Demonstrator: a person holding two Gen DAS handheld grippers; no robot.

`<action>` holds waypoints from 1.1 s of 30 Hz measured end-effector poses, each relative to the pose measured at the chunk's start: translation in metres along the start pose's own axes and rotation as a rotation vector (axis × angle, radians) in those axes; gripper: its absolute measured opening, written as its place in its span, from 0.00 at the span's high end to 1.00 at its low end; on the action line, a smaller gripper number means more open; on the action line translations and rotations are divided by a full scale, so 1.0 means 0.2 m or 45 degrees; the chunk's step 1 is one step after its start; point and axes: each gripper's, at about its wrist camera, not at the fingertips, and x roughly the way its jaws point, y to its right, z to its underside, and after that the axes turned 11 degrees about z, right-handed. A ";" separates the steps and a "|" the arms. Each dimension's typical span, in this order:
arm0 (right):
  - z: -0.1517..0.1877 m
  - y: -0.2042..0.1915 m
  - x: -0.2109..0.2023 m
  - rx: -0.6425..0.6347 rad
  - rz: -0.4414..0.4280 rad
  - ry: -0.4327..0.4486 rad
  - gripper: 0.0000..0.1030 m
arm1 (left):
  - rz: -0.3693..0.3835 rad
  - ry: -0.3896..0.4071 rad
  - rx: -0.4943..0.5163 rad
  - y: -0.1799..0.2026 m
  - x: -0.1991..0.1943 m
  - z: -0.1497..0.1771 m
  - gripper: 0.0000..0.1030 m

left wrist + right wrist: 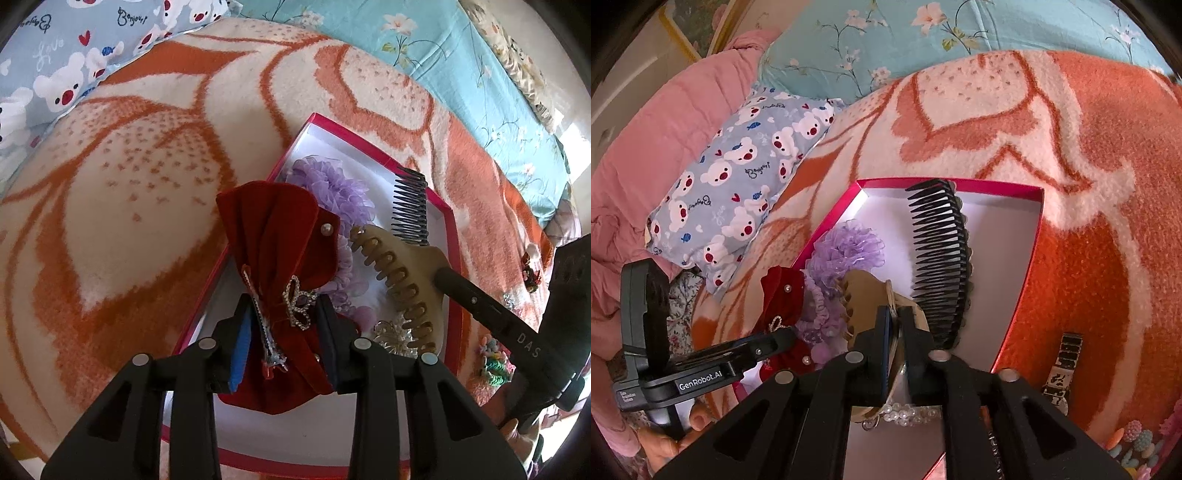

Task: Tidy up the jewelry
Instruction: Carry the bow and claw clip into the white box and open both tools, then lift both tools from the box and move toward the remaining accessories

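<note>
Red velvet bow (273,236) is clamped in left hand-held gripper (284,325); beige claw clip (864,295) is pinched by right hand-held gripper (895,343), above pink box (1015,325).

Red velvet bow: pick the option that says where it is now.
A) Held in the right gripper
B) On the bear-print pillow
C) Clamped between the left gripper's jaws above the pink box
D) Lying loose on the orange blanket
C: the red velvet bow sits pinched in the left gripper, over the open pink box.
</note>
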 end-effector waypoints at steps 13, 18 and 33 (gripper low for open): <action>0.02 0.01 -0.03 0.028 -0.028 -0.015 0.68 | 0.000 0.017 -0.010 0.02 -0.07 0.01 0.55; 0.01 0.02 -0.13 0.035 -0.038 0.021 0.60 | 0.008 0.047 0.000 0.06 -0.14 0.02 0.50; 0.08 0.28 -0.45 0.142 0.042 0.092 0.56 | 0.068 0.053 0.029 0.21 -0.21 0.10 0.50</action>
